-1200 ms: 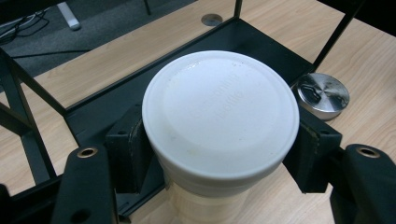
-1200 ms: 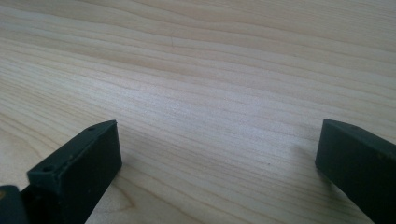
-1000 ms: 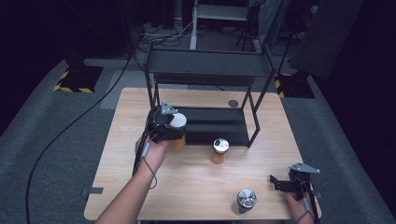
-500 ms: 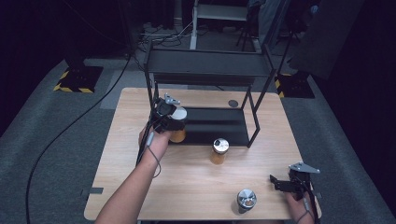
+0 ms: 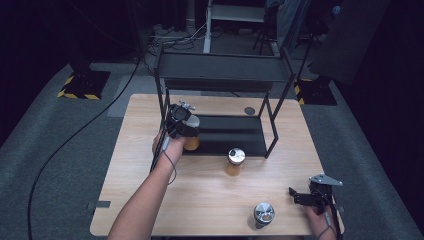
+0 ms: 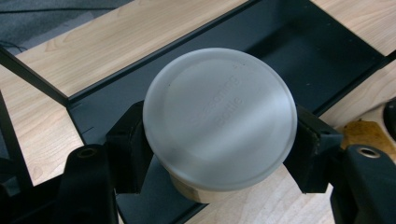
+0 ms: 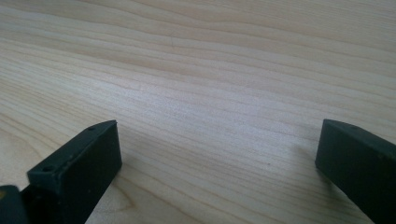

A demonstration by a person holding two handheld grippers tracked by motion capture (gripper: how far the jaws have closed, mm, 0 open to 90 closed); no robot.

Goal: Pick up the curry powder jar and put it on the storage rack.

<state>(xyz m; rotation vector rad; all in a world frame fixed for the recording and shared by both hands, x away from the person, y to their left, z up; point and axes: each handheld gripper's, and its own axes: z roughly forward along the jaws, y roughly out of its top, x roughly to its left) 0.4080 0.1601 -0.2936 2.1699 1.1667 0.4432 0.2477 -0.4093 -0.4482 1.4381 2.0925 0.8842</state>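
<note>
- Far left, a black cable [image 5: 75, 135] trails over the grey floor toward the wooden table [image 5: 135, 165].
- The left gripper [image 5: 186, 126] is clamped on a seasoning bottle [image 6: 219, 119], one black pad pressed on each side just under its frosted white lid [image 6: 243, 84]. The bottle hangs upright over the front left corner of the black rack's bottom shelf [image 6: 299, 42], close above it; I cannot tell whether its base touches.
- Handling, as I judge it: a small, rigid jar with amber contents, light enough for one claw. The smooth wall could slip, so the hold under the lid's overhang looks right: the rim acts as a stop. It should stay upright, since a tilt could loosen the cap.
- The black metal rack [image 5: 225, 70] stands at the back of the table, its upper shelf above the bottle.
- Just in front of the rack, a second seasoning jar [image 5: 235, 161] with a silver cap stands on the wood.
- Near the front edge, a third jar [image 5: 263, 215] with a shiny lid stands well apart from the others.
- Far right, the right gripper [image 5: 299, 196] rests low over the bare tabletop, jaws spread wide with nothing between them.
</note>
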